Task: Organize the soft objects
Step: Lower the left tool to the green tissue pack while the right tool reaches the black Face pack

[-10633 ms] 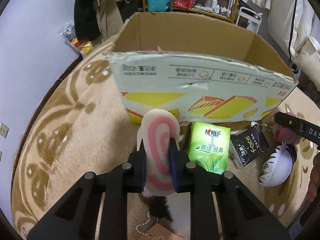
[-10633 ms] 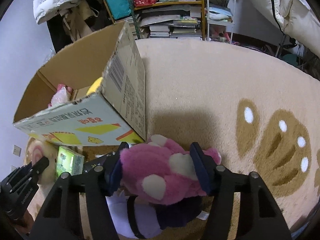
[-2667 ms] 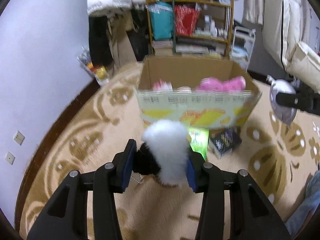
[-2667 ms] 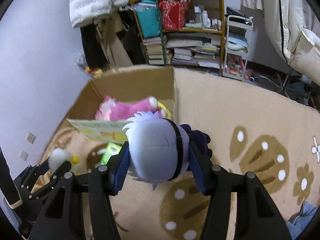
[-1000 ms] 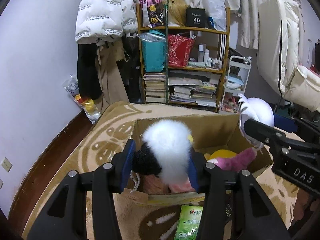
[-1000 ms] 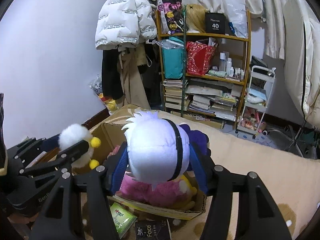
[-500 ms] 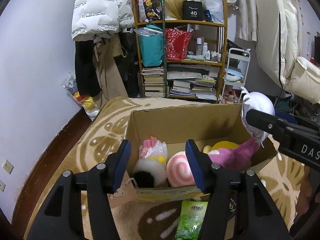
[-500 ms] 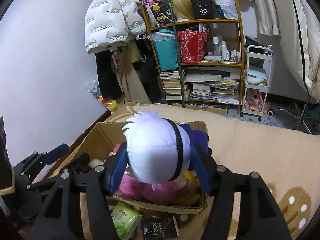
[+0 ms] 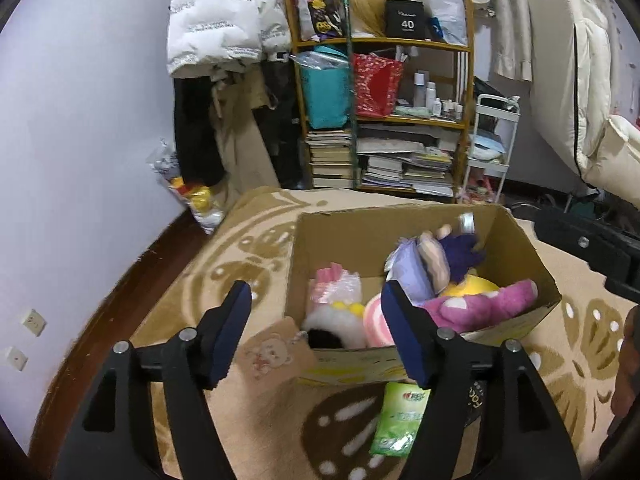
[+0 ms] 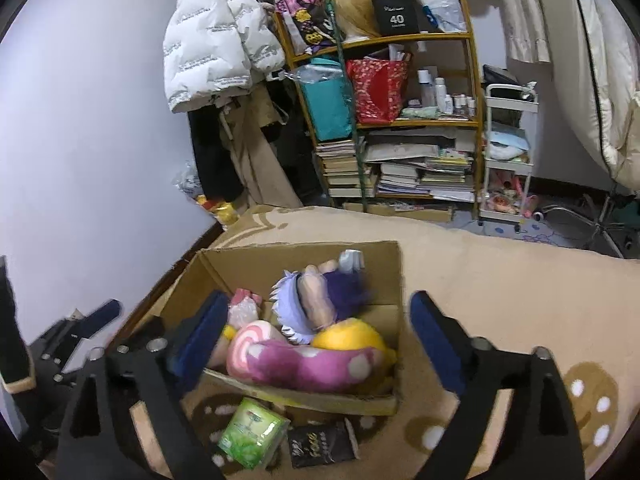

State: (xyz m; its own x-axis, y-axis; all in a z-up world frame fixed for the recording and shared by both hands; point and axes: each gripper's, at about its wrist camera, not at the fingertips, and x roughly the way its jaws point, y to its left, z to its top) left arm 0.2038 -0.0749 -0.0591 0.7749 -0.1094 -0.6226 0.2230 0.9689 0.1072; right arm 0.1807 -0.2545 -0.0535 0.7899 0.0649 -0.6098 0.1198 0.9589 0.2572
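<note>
Right wrist: tissue pack [image 10: 253,433] before box [image 10: 384,264].

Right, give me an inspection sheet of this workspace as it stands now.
Surface: tan patterned carpet under everything.
Job's things: open brown cardboard box holds a lavender-haired plush doll, pink spotted plush, yellow round plush, pink swirl cushion and white fluffy plush.
Clutter: green tissue pack and black packet lie on the carpet before the box.
Grippers: left gripper and right gripper both open, empty, above the box's near edge.
Cables: nothing seen.
Surroundings: wooden bookshelf, white puffer jacket, white trolley.
</note>
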